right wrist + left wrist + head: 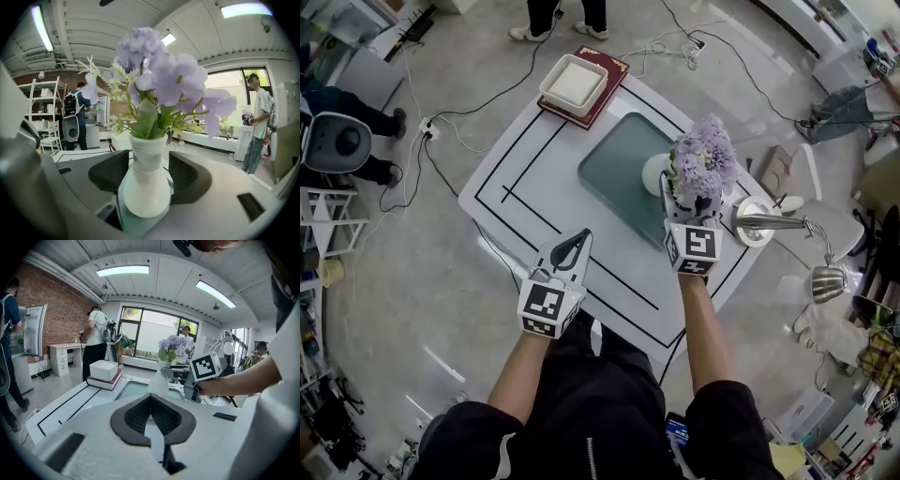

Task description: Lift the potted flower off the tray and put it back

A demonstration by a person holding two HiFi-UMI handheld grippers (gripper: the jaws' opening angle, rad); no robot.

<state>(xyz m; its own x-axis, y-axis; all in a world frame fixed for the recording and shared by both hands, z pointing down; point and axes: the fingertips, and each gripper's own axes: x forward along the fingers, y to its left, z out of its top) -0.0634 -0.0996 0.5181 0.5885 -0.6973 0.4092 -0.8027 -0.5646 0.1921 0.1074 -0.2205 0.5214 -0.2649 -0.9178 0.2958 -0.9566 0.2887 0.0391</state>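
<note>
1. The potted flower (146,187) is pictured between the right tongs (149,164), which are spread wide on either side of its white neck. No squeeze by the pads can be made out.
2. The potted flower is set on the tray (619,164), at the edge nearest the right tongs.
3. Its long axis is shown vertical, with the lilac blooms pointed upward.
4. The left tongs (151,395) are pinched together on nothing, off the tray and above the tabletop (516,178).

A lab workspace: brick wall (51,310), shelving (44,105), line-marked table (502,178).
</note>
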